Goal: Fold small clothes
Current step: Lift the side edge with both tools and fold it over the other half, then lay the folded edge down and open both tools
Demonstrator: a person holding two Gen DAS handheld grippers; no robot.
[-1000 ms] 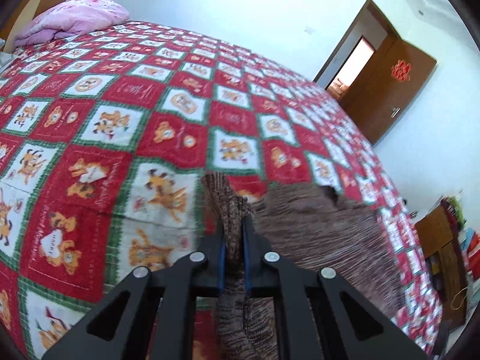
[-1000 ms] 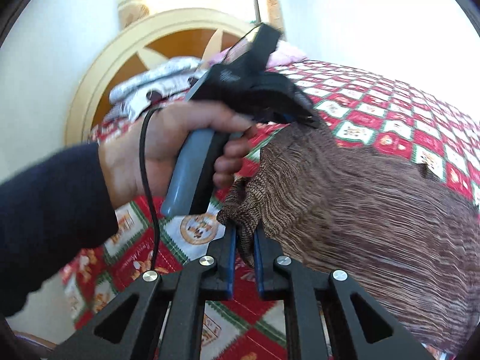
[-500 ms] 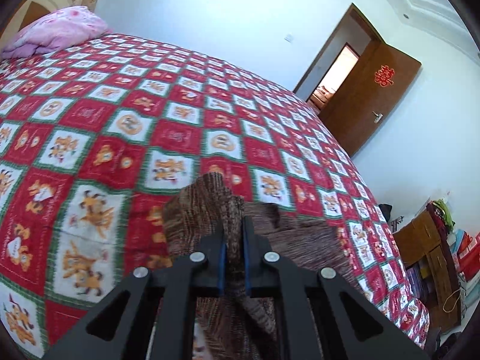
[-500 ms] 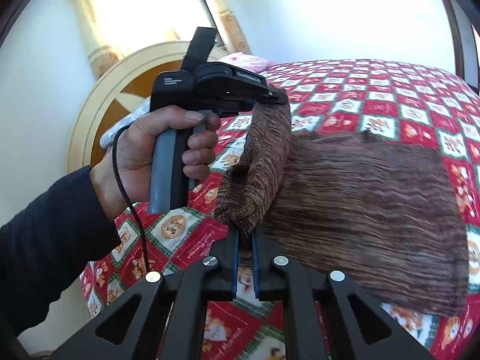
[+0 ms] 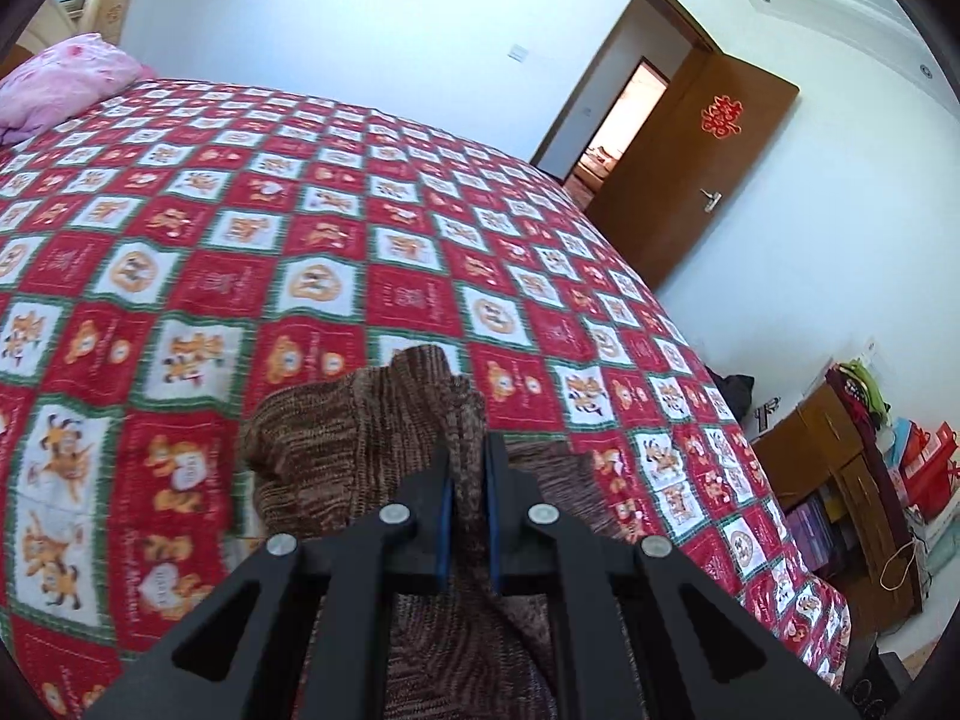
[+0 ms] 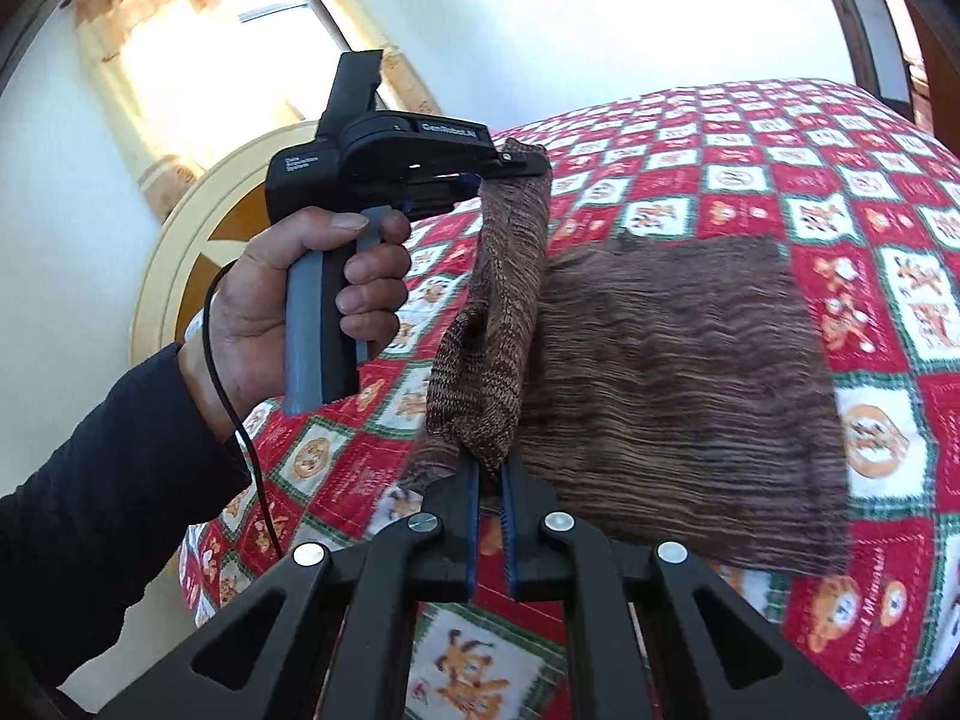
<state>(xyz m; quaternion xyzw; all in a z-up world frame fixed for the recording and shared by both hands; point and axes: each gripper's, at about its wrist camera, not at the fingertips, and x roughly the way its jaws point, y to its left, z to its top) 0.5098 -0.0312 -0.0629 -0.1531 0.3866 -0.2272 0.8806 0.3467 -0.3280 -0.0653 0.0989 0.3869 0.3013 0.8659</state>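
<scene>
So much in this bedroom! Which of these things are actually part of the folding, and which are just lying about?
Part of the job:
- brown knit garment
- left gripper, shut on it
- right gripper, shut on it
- bedspread beneath

Just lying about:
- pink pillow
- door
- cluttered cabinet

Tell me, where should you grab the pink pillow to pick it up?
Probably by the rounded corner of the pink pillow that points toward the middle of the quilt, coming in from that open side; the rest runs out of view.
</scene>
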